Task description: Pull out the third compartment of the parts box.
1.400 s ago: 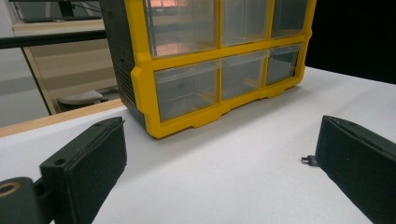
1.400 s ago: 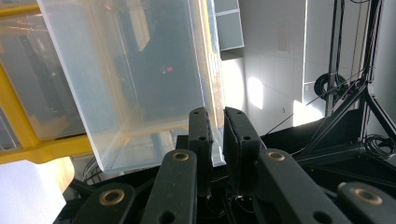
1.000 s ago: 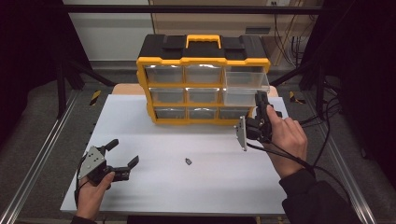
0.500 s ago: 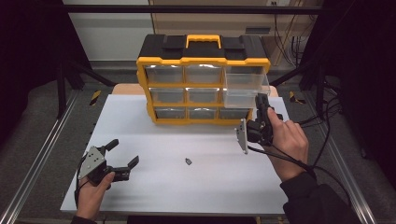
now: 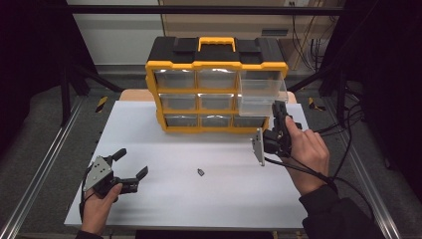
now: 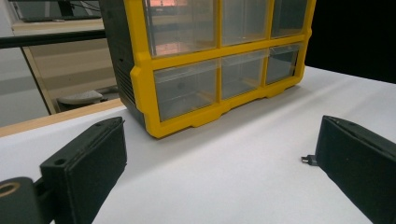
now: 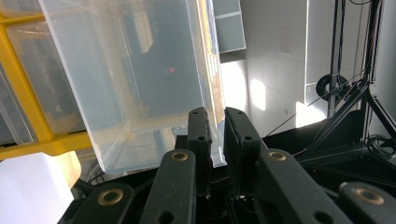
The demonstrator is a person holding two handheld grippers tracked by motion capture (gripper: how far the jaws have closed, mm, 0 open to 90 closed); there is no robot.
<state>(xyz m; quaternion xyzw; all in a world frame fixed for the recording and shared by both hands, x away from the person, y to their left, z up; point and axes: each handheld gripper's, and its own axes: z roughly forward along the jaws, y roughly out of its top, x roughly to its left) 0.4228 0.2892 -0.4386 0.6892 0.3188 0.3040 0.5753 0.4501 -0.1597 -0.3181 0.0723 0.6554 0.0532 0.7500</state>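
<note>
A black and yellow drawer cabinet (image 5: 217, 64) stands at the back of the white table (image 5: 199, 204). A clear drawer (image 5: 261, 102) on its right side is pulled out towards me. My right gripper (image 5: 278, 108) is shut on that drawer's front wall; in the right gripper view the clear drawer (image 7: 140, 84) has its lip pinched between the jaws of the right gripper (image 7: 217, 116). My left gripper (image 5: 133, 161) rests open at the front left with nothing between its jaws. A small dark part (image 5: 200, 172) lies on the table's middle, and the same part (image 6: 307, 159) sits beside one jaw of the left gripper (image 6: 218, 128).
The cabinet's other clear drawers (image 6: 187, 88) are pushed in. Cables (image 5: 343, 129) trail off the table's right edge. Metal rails (image 5: 45, 164) run along both sides of the table.
</note>
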